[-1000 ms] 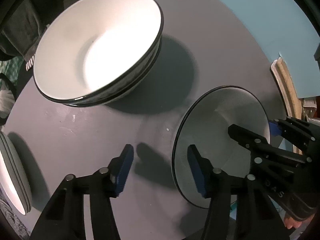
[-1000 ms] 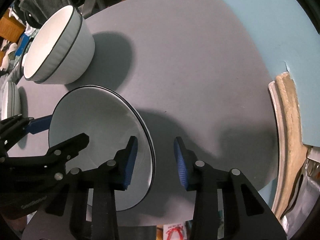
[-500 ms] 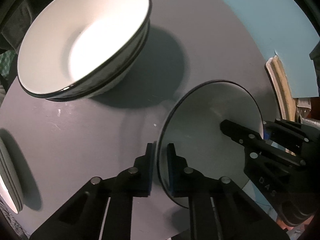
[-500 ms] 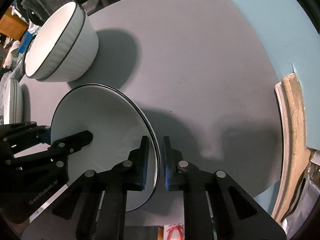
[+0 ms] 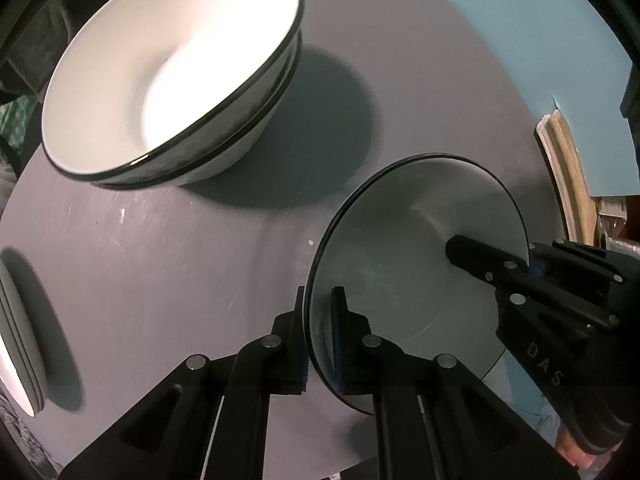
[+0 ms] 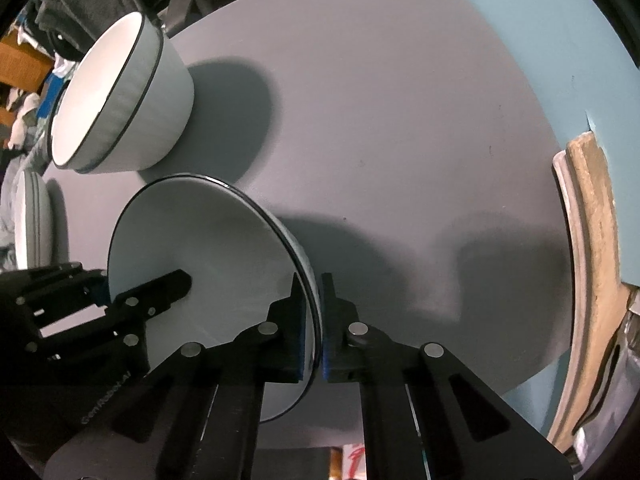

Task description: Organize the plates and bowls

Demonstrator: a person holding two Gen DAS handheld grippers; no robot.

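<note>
Stacked bowls (image 5: 168,76) empty, plate (image 5: 416,264) bare

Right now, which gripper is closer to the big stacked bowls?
Left. The left gripper pinches the plate's rim on the side facing the stacked bowls; the right gripper pinches the far rim.

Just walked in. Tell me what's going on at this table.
A person is sorting dishes with two handheld grippers. Both are clamped on the same plate: the left gripper pinches one side of its rim, the right gripper the opposite side, with a finger above and below the rim each time. Their jaws have just been closing onto it. Two nested white bowls sit farther back on the grey table, and another stack of dishes rests at its left edge.
</note>
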